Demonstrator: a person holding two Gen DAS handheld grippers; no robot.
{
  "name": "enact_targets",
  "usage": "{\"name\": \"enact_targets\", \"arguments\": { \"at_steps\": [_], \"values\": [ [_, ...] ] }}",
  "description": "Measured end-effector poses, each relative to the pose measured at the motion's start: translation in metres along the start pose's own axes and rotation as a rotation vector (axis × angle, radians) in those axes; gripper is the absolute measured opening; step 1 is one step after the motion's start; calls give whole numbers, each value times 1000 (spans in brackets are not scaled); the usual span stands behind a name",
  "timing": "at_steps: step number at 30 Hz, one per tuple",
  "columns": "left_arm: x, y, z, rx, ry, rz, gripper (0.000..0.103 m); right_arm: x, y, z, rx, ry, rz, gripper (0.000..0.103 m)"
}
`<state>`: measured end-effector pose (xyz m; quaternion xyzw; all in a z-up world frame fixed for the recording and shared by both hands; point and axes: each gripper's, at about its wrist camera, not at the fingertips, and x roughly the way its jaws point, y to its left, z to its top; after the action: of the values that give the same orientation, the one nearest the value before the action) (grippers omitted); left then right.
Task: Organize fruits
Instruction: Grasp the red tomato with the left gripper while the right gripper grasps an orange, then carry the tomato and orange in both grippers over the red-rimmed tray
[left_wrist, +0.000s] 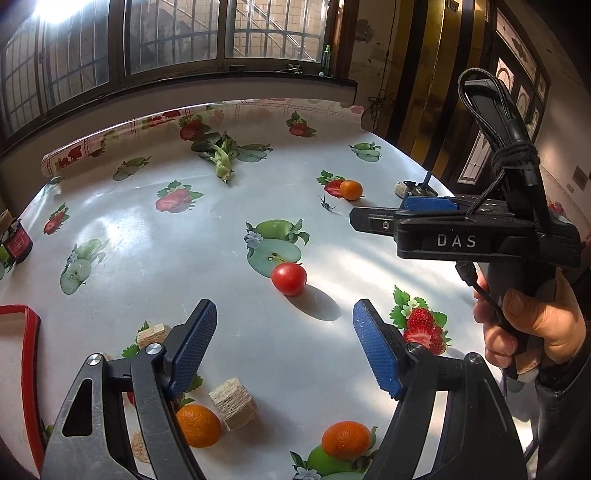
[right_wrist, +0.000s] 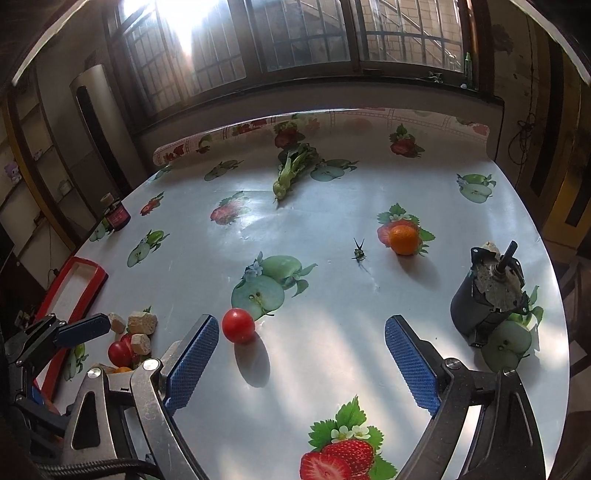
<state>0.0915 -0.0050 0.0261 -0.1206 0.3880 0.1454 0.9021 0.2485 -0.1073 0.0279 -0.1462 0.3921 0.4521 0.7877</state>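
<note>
A red tomato (left_wrist: 289, 278) lies on the fruit-print tablecloth just beyond my left gripper (left_wrist: 286, 349), which is open and empty. Two oranges (left_wrist: 197, 424) (left_wrist: 345, 439) sit close under its fingers, and a third orange (left_wrist: 351, 189) is farther back. My right gripper (left_wrist: 388, 212) comes in from the right, held by a hand (left_wrist: 532, 332). In the right wrist view the right gripper (right_wrist: 303, 363) is open and empty. The tomato (right_wrist: 238, 325) lies just past its left fingertip, the far orange (right_wrist: 404, 239) ahead to the right. A second tomato (right_wrist: 120, 352) lies at the left.
A red-rimmed tray (right_wrist: 74, 291) sits at the table's left edge. Pale cork-like blocks (right_wrist: 142, 322) (left_wrist: 232, 402) lie among the fruit. A black motor-like object (right_wrist: 487, 295) stands right, a leafy vegetable (right_wrist: 291, 170) at the back, a dark jar (right_wrist: 118, 216) far left, and a small insect-like thing (right_wrist: 358, 253) mid-table.
</note>
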Motion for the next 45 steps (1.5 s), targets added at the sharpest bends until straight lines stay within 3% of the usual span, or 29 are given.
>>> {"name": "enact_targets", "arguments": {
  "at_steps": [2, 12, 14, 16, 19, 20, 21, 23, 24, 26, 28, 30, 32, 33, 37, 43, 45],
  "values": [
    [14, -3, 5, -4, 27, -4, 65, 14, -10, 13, 11, 5, -33, 87],
    [71, -3, 13, -20, 129, 21, 60, 85, -40, 52, 0, 68, -197, 77],
    [80, -1, 12, -29, 156, 13, 44, 97, -44, 55, -3, 92, -230, 75],
    [89, 3, 10, -47, 181, 0, 37, 108, -50, 56, 7, 109, -233, 69],
    [91, 3, 10, -58, 178, -24, 34, 114, -52, 58, -14, 108, -286, 66],
    [91, 2, 10, -56, 178, -35, 27, 114, -52, 58, -18, 106, -294, 62],
    [90, 1, 10, -56, 178, -41, 26, 114, -53, 58, -21, 106, -305, 59],
    [88, 2, 10, -53, 174, -25, 26, 112, -54, 57, -30, 99, -335, 38],
    [86, 2, 9, -56, 173, -31, 26, 109, -55, 57, -27, 92, -334, 33],
    [80, 5, 6, -64, 168, -36, 26, 99, -57, 57, -10, 82, -299, 14],
    [75, 7, 5, -69, 166, -41, 26, 93, -58, 56, 4, 83, -261, 9],
    [68, 8, 4, -72, 160, -50, 26, 92, -57, 56, -2, 90, -280, 14],
    [61, 8, 3, -71, 152, -53, 26, 95, -59, 57, 6, 102, -269, 41],
    [57, 9, 3, -72, 148, -58, 26, 97, -59, 57, 13, 109, -259, 43],
    [44, 13, 4, -79, 129, -69, 26, 107, -56, 60, 41, 132, -174, 46],
    [27, 23, 4, -92, 113, -72, 26, 121, -60, 61, 38, 153, -278, 43],
    [23, 26, 2, -101, 109, -70, 26, 125, -66, 60, 38, 167, -304, 34]
  ]
}}
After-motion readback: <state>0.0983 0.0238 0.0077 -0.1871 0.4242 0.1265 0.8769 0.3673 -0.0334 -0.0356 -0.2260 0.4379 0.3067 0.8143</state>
